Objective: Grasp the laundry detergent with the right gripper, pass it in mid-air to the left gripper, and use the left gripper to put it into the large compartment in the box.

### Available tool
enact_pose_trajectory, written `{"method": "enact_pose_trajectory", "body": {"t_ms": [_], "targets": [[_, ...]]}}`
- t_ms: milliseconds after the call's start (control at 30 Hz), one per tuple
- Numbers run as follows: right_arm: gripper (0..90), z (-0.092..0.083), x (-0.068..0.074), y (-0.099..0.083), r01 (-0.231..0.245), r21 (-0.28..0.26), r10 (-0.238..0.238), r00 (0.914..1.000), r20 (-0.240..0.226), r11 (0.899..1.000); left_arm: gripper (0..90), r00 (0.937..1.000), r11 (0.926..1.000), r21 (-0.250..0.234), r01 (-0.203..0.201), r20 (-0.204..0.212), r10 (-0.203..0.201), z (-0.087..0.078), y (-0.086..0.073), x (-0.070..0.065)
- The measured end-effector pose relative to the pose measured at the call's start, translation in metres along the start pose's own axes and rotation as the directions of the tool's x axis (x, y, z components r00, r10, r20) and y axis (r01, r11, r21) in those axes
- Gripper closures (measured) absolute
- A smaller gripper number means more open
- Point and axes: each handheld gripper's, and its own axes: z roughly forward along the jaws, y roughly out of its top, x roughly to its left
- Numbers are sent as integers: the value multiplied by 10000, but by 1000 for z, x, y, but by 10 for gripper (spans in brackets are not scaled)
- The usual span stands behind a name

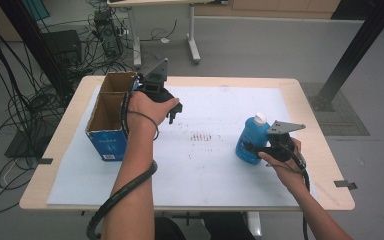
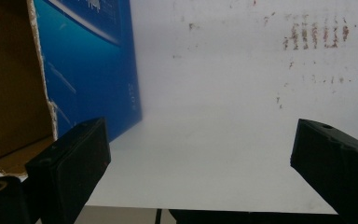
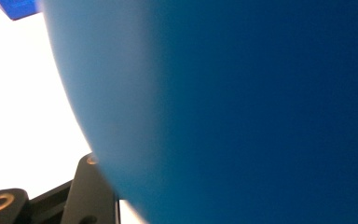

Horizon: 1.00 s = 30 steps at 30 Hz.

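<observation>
A blue bottle (image 1: 250, 139) with a white cap stands upright on the white mat at the right. My right gripper (image 1: 254, 149) is shut on its lower body from the right side. The bottle's blue wall (image 3: 237, 112) is pressed close in the right gripper view, with one black jaw showing at the bottom left. An open cardboard box (image 1: 107, 142) with blue sides stands at the left of the table. My left gripper (image 1: 176, 112) hovers just right of it, pointing down, open with nothing between its jaws. The left gripper view has the box (image 2: 91, 60) at the left and my left gripper (image 2: 200, 163) over bare mat.
The white mat (image 1: 205, 170) covers most of the wooden table (image 1: 320, 150) and carries a faint patch of brown marks (image 1: 202, 136) at its middle. Cables and equipment lie on the floor at the back left. A black post rises at the back right.
</observation>
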Motion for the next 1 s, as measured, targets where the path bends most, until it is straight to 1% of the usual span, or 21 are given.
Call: {"method": "enact_pose_trajectory", "body": {"t_ms": [233,500,1000], "targets": [[442,0,0,0,-6,-8,6,10000,4,10000,52,10000,10000,-36,-3,-36,3,-3,-1,1],[442,0,0,0,17,-14,-17,10000,-21,10000,52,10000,10000,1,-12,-26,12,0,-1,0],[444,0,-1,0,3,-28,-3,10000,-39,10000,52,10000,10000,2,-19,-43,19,-1,0,-1]]}}
